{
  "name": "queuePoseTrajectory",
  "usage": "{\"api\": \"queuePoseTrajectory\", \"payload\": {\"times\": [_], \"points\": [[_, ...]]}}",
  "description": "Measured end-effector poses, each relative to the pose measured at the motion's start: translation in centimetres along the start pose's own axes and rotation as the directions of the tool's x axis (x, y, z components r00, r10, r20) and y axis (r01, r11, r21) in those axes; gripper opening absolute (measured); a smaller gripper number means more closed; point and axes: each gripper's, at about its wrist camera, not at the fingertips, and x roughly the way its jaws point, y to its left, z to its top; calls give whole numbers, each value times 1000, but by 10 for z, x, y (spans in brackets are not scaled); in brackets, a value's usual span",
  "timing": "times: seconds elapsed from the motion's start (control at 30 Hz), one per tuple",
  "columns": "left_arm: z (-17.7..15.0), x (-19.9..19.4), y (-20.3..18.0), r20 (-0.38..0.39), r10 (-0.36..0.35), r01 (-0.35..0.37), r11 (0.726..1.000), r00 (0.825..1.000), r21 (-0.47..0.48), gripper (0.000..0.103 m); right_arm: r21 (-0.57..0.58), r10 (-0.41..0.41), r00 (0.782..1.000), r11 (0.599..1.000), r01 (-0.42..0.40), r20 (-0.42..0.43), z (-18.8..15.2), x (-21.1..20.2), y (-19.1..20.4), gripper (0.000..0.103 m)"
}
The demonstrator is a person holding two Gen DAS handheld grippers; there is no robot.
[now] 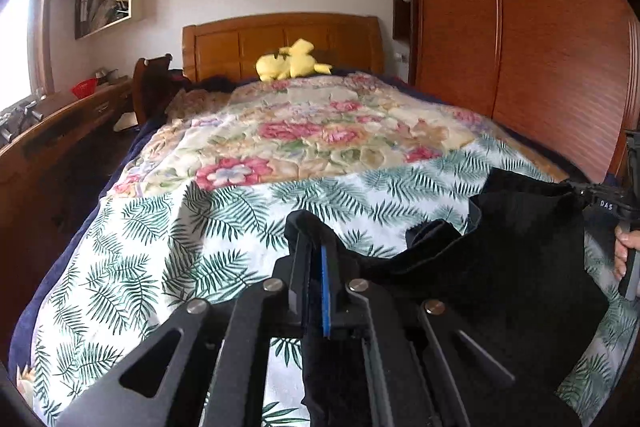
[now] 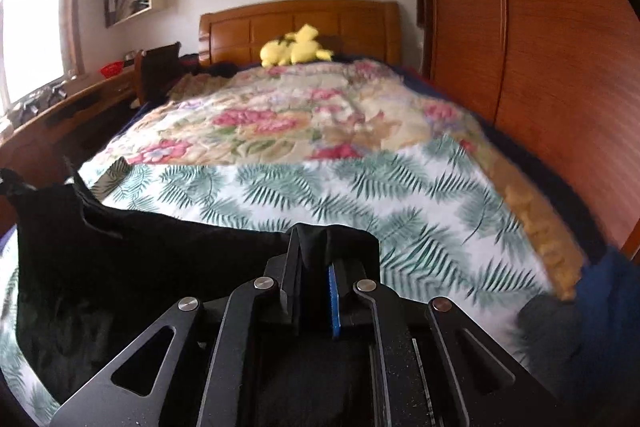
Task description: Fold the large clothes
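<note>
1. Keeping the black garment [image 1: 500, 259] taut and level over the fern-print sheet [image 1: 224, 227] while laying it flat, both corners advancing evenly.
2. Clamping cloth in both: left gripper [image 1: 316, 267] and right gripper [image 2: 316, 263] pinching shut on its edge.
3. Tilting both downward toward the sheet, near the foot end.

A: How does the left gripper [image 1: 314, 247] stand?
B: Pitched downward, jaws pressed together on a fold of the black garment [image 1: 500, 255].
A: And the right gripper [image 2: 320, 247]?
B: Same tilt, jaws nearly together, pinching the garment's other end.
A: Any hand visible?
B: Only the right hand's fingers [image 1: 624, 251], wrapped around that gripper's handle at the frame's edge.
</note>
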Motion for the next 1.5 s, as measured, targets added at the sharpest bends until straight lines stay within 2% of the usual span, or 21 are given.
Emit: {"api": "queuePoseTrajectory", "payload": {"times": [0.1,0.17,0.2,0.23,0.27,0.3,0.33,0.53,0.63,0.8,0.97,1.2,1.37,1.5], "points": [[-1,2,-5,-12,-1,2,1000,1000,10,3,-12,-13,1000,1000,13,-18,-13,6,6,11],[-2,0,-6,-34,-4,4,1000,999,6,7,-15,2,999,1000,-3,-44,-21,7,9,22],[-2,-2,-6,-42,-7,8,1000,999,7,10,-8,26,998,1000,-27,-62,-25,6,9,31],[-3,-4,-7,-49,-15,15,1000,999,8,12,-2,37,997,999,-37,-69,-27,5,10,44],[-5,-8,-7,-58,-23,24,1000,998,11,19,2,42,996,999,-42,-74,-32,1,11,51],[-5,-11,-8,-61,-24,25,999,998,19,21,2,42,997,999,-42,-71,-34,-1,12,60],[-8,-15,-9,-61,-25,27,999,998,30,22,-7,41,997,999,-41,-69,-39,-7,14,63],[-30,-41,-11,-98,-71,73,997,993,21,31,-72,35,995,997,-42,-93,-65,-30,25,64],[-57,-50,-13,-155,-94,96,995,984,6,34,-103,52,994,993,-62,-94,-81,-42,26,64],[-108,-62,-15,-227,-81,77,997,971,-24,35,-124,45,994,991,-57,-98,-103,-52,23,64],[-141,-68,-7,-278,-72,53,996,958,-75,36,-103,48,992,993,-61,-120,-116,-53,14,64],[-159,-69,-4,-304,-79,51,994,950,-98,37,-40,39,991,998,-45,-131,-126,-52,-6,65],[-169,-63,-3,-325,-88,52,992,942,-118,38,-41,31,988,998,-37,-149,-133,-51,-11,66],[-177,-55,-3,-350,-92,52,991,932,-122,38,-19,28,982,999,-32,-186,-146,-44,-15,71]]}}
